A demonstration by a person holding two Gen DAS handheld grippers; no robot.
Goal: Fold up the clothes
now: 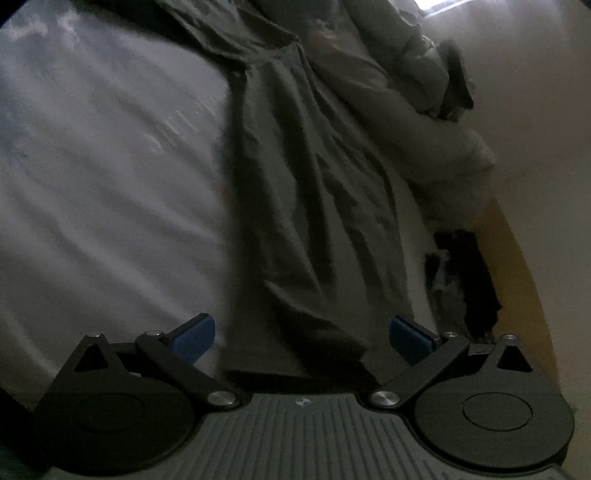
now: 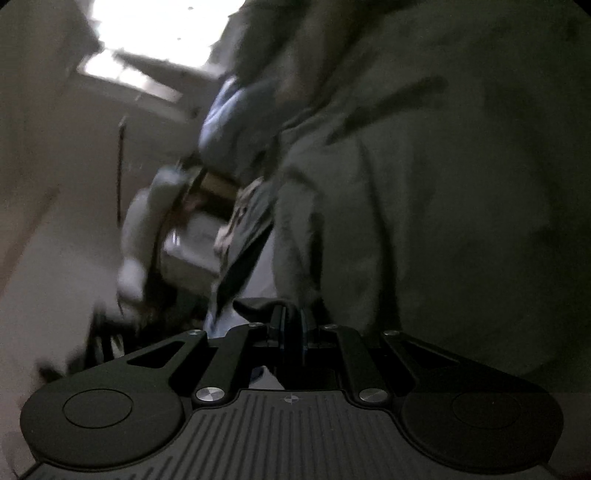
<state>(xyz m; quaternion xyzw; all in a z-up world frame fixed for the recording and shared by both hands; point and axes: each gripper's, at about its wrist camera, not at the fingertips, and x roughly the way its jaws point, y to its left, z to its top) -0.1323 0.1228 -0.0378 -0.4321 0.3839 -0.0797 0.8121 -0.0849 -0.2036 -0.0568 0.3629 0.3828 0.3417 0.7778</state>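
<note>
A dark grey-green garment lies stretched lengthwise on the white bed sheet, its hem reaching down to my left gripper. That gripper is open, with its blue pads wide apart on either side of the hem and not touching it. In the right wrist view the same garment fills the right half, blurred. My right gripper is shut, its fingers pressed together on a dark fold of the garment's edge.
A heap of pale and grey clothes lies at the far right of the bed, with a dark item by a yellowish edge. Light blue cloth, other blurred items and a bright window show left of the right gripper.
</note>
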